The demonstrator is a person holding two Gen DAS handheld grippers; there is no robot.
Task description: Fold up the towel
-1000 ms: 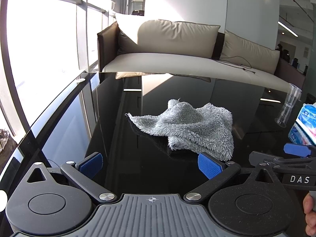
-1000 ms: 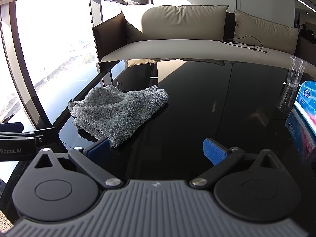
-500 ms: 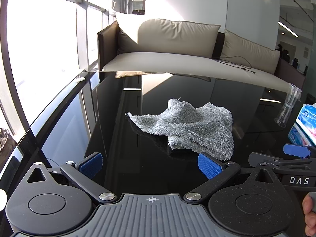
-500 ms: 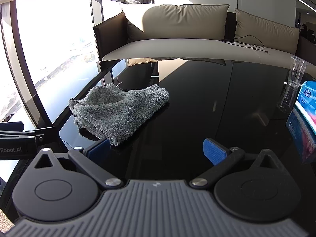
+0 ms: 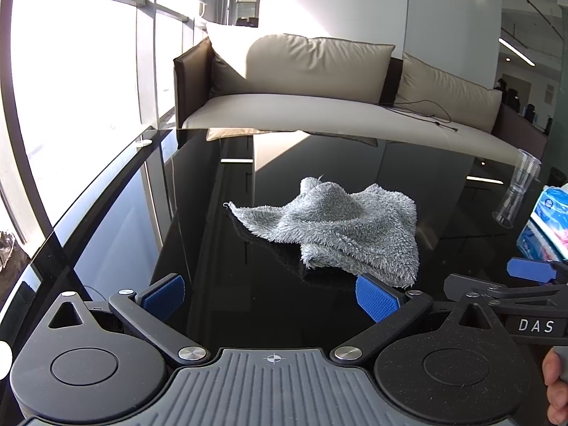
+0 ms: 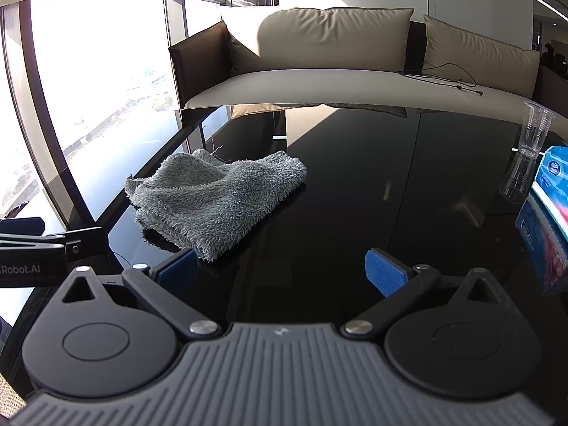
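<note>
A fluffy grey towel (image 5: 337, 227) lies crumpled in a loose heap on the glossy black table (image 5: 213, 213). In the right wrist view the same towel (image 6: 216, 198) sits ahead and to the left. My left gripper (image 5: 271, 298) is open near the table's front, its right blue pad just short of the towel's near corner. My right gripper (image 6: 282, 271) is open too, with its left pad close to the towel's near edge. Neither holds anything. The right gripper's fingers (image 5: 529, 271) show at the right edge of the left wrist view.
A stack of clear plastic cups (image 6: 532, 138) and a blue tissue pack (image 6: 553, 191) stand at the table's right side. A beige sofa (image 5: 319, 106) runs behind the table. Tall windows line the left, past the table's curved left edge (image 5: 88, 198).
Both grippers have crept slightly toward the towel. The towel has not moved and both grippers stay open.
</note>
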